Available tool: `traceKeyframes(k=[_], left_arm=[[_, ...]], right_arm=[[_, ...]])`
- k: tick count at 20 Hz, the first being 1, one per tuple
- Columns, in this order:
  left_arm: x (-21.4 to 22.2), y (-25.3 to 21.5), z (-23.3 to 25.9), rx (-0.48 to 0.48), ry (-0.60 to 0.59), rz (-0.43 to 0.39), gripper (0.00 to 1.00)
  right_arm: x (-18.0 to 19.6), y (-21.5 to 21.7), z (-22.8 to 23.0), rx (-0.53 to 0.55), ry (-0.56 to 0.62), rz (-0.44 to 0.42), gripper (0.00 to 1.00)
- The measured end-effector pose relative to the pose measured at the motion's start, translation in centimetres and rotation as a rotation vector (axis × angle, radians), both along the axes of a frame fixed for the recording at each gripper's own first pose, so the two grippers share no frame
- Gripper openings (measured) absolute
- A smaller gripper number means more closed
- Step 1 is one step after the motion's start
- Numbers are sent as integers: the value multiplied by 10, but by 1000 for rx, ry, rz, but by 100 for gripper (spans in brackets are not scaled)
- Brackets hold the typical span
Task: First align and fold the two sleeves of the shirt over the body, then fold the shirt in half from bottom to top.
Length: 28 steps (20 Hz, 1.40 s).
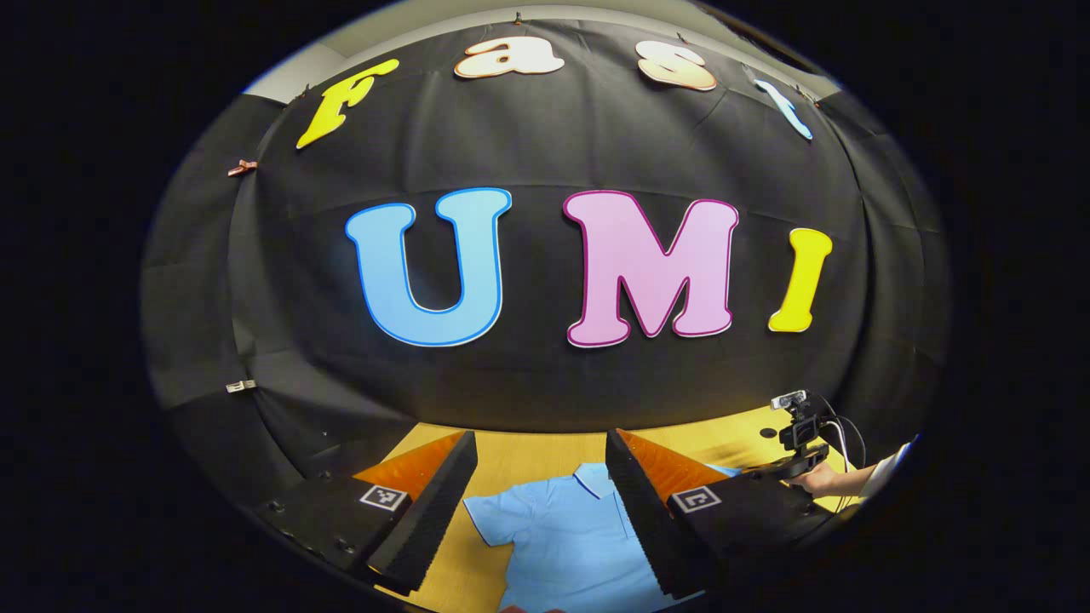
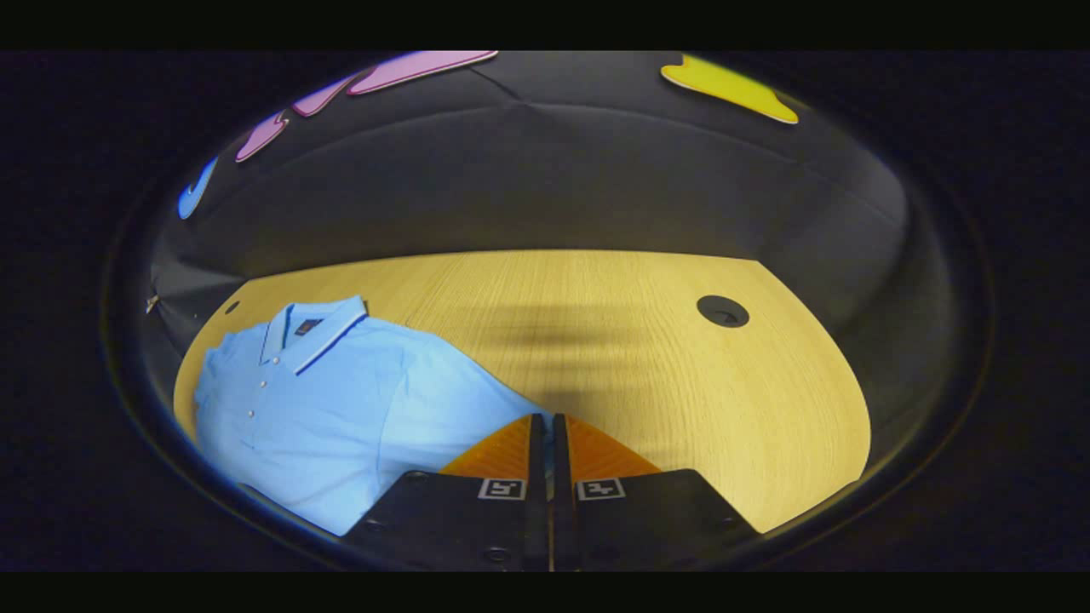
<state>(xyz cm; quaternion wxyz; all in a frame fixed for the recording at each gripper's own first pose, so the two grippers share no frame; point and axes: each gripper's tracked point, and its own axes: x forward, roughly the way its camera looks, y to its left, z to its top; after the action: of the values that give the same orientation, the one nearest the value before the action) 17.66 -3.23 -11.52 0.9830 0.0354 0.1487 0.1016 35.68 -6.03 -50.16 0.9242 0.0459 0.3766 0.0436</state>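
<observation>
Wooden table (image 2: 647, 358); light blue polo shirt (image 2: 324, 409) flat, collar up. Left gripper (image 1: 541, 485) spread wide; right gripper (image 2: 549, 426) pinching sleeve edge.

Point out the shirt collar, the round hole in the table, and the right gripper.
shirt collar (image 2: 317, 334), right gripper view, on the striped collar flap.
round hole (image 2: 722, 311), right gripper view, at its dark centre in the table.
right gripper (image 2: 549, 419), right gripper view, between its fingertips, at the sleeve edge.

Left gripper view: shirt (image 1: 566, 536) hem cut off at bottom edge; right side hidden behind left tool (image 1: 541, 511) finger. Hand (image 1: 822, 478) at far right partly cut off, blurred. Right gripper view: right tool (image 2: 549, 434) fingers nearly together over sleeve edge; whether cloth pinched, cannot tell. Shirt's lower part cut off.
</observation>
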Motion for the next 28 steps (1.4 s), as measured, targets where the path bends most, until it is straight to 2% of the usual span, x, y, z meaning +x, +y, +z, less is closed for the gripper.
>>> traceKeyframes(k=[1,2,3,4,5,6,8,9,11,12,13,14,15,16,18,19,20,23,24,25,28], left_arm=[[-1,2,0,5,-1,-5,96],[-1,5,1,4,-2,-9,92],[-3,8,1,0,-4,-10,96],[-5,11,3,-3,-6,-8,96],[-7,15,3,-9,-10,-7,96],[-10,18,5,-16,-14,-6,96],[-15,24,4,-29,-17,-2,97],[-19,27,2,-32,-15,3,97],[-24,31,2,-35,-16,4,96],[-26,33,1,-34,-14,2,92],[-27,37,-2,-33,-11,1,96],[-28,41,-8,-39,-1,2,96],[-30,44,-18,-50,19,0,96],[-29,48,-28,-58,33,-7,97],[-26,59,-59,-80,86,-15,96],[-24,68,-76,-99,115,-5,97],[-20,78,-92,-127,141,9,97],[3,105,-140,-210,196,49,97],[13,116,-156,-213,216,59,97],[26,128,-174,-200,243,63,97],[59,156,-239,-164,375,68,97]], right_arm=[[2,0,3,-2,-3,-2,2],[0,7,6,26,2,-1,2],[-3,18,14,70,2,3,0],[-5,31,22,122,0,12,0],[-7,45,33,172,-7,24,5],[-11,63,43,236,-6,49,0],[-26,110,61,366,15,133,0],[-37,129,75,377,8,190,5],[-52,155,82,337,-4,286,5],[-56,164,74,299,-5,310,0],[-58,166,63,261,3,313,0],[-65,167,51,230,47,311,6],[-72,166,37,217,89,301,4],[-80,167,32,225,114,298,27],[-85,164,36,231,90,290,72],[-86,158,47,231,64,291,72],[-88,152,55,222,38,289,81],[-93,121,91,199,-36,253,91],[-95,110,103,201,-57,234,82],[-98,99,115,207,-72,212,92],[-110,70,138,220,-103,161,92]])
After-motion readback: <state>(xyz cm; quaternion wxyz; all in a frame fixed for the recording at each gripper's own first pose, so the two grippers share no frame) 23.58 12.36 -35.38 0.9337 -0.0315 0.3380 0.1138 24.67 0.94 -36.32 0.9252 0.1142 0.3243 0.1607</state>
